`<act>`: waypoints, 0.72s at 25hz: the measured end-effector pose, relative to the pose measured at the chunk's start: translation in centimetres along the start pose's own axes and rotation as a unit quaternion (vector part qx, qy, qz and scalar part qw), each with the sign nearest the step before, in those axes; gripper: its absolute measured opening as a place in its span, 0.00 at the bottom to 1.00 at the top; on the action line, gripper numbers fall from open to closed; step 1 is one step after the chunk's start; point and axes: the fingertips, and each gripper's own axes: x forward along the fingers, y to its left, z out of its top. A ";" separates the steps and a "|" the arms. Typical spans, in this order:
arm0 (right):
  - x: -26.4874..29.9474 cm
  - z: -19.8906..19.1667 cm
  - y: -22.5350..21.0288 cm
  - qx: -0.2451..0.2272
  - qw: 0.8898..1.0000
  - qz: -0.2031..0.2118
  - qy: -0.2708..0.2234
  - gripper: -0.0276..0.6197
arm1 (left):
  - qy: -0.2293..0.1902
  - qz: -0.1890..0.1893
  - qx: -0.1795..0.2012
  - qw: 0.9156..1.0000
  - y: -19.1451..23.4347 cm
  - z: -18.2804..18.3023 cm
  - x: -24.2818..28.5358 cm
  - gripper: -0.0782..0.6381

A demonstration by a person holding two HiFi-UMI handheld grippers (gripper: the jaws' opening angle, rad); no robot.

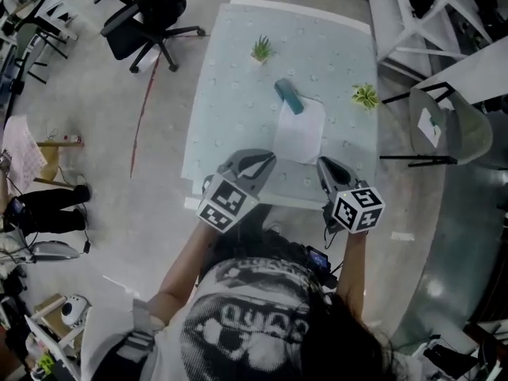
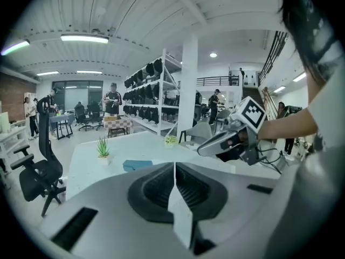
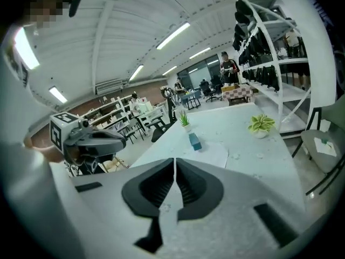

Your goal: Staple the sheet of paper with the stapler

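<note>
Currently I have both the left gripper [image 1: 268,159] and the right gripper [image 1: 323,165] clenched on nothing, at the near edge of the table [image 1: 214,133]. The stapler [image 1: 290,97] lies ahead of both on the far left corner of the sheet of paper [image 1: 300,132], its long axis slanting away leftward. I judge the left gripper marginally nearer, with bare tabletop flanking the sheet on both sides.

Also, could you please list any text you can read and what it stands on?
No readable text.
Dark print on the person's pale shirt: too blurred.
On left gripper and right gripper, the marker cubes show patterns, no letters.
No visible print: white sheet of paper, teal stapler.
</note>
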 end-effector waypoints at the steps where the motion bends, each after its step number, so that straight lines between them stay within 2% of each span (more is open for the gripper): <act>1: -1.0 -0.3 0.5 0.000 1.000 0.003 -0.008 0.04 | -0.001 0.002 0.001 1.000 -1.0 0.0 -0.3 0.12; 9: -8.7 -3.1 5.1 -0.008 0.997 0.018 -0.072 0.04 | -0.007 0.022 0.007 1.000 -8.6 -0.6 -4.5 0.12; 18: -15.4 -7.1 9.7 -0.017 0.992 0.037 -0.121 0.02 | -0.016 0.039 0.014 0.999 -16.9 -2.4 -9.2 0.12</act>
